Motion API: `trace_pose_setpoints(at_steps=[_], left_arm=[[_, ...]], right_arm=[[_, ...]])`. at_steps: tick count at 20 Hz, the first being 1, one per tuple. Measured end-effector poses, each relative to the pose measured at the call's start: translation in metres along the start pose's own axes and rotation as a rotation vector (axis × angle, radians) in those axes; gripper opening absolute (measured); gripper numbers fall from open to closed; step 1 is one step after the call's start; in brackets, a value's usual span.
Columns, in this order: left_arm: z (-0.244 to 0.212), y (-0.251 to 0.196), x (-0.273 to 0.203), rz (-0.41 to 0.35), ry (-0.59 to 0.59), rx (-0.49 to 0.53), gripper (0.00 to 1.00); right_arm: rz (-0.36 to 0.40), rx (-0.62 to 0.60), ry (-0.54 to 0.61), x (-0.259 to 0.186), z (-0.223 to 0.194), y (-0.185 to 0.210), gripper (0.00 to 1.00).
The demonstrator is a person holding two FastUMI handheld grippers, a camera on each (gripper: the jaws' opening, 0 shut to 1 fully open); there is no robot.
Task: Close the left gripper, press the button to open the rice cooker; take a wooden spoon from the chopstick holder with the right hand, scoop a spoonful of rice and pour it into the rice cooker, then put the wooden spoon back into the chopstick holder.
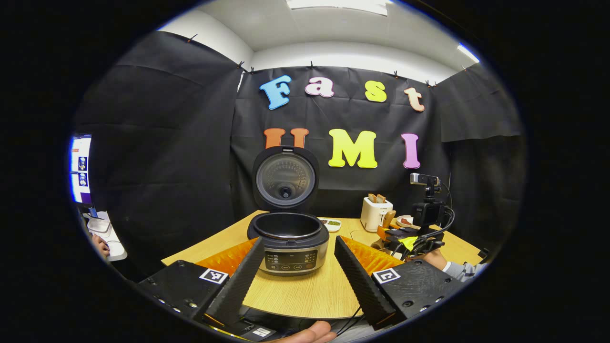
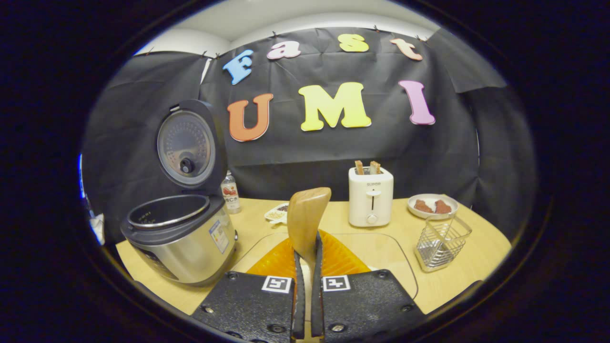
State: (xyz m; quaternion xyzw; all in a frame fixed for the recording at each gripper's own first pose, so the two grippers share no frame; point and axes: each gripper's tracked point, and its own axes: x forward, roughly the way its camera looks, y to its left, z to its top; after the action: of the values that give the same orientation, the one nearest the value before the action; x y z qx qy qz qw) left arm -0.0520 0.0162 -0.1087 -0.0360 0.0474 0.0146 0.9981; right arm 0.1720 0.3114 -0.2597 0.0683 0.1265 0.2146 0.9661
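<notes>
Your right gripper [image 2: 305, 257] sits lowest in the right gripper view, its two fingers clenched on the handle of the wooden spoon [image 2: 307, 216], which stands upright with its bowl rising above the fingertips. Your left gripper [image 1: 298, 247] is released, its fingers spread wide on either side of the cooker in the left gripper view.

On the table [image 2: 457, 278], the cooker [image 2: 183, 233] stands at the left of the right gripper view with its lid [image 2: 188, 145] swung up; the inner pot is bare as far as you can see. A white toaster [image 2: 371, 202] stands toward the back with two slices poking out. The wire holder [image 2: 441, 243] stands at the right, well apart from the spoon. Behind it rests a small plate [image 2: 432, 205] with brown pieces, and a bottle [image 2: 230, 193] stands beside the cooker.
</notes>
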Motion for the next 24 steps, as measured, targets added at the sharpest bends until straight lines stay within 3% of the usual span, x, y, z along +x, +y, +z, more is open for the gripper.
trace_pose_setpoints(at_steps=[10, 12, 13, 14, 18, 24], left_arm=[[0.0, -0.004, 0.0, -0.009, -0.008, 0.025, 0.95], [-0.002, -0.005, 0.0, -0.008, -0.005, 0.042, 0.95], [-0.003, -0.004, 0.001, -0.007, -0.003, 0.049, 1.0], [-0.003, -0.006, 0.0, -0.006, -0.001, 0.055, 0.95], [-0.007, -0.004, 0.0, -0.004, 0.005, 0.049, 0.95], [-0.012, 0.008, -0.001, 0.007, 0.022, 0.006, 0.95]], right_arm=[[0.036, 0.506, 0.089, 0.003, 0.007, -0.051, 0.1], [0.046, 0.575, 0.078, -0.001, 0.014, -0.057, 0.1], [0.054, 0.611, 0.072, -0.004, 0.017, -0.06, 0.1], [0.062, 0.658, 0.066, -0.006, 0.021, -0.063, 0.1], [0.099, 0.841, 0.042, -0.013, 0.032, -0.077, 0.1], [0.095, 1.043, 0.019, -0.022, 0.035, -0.1, 0.1]])
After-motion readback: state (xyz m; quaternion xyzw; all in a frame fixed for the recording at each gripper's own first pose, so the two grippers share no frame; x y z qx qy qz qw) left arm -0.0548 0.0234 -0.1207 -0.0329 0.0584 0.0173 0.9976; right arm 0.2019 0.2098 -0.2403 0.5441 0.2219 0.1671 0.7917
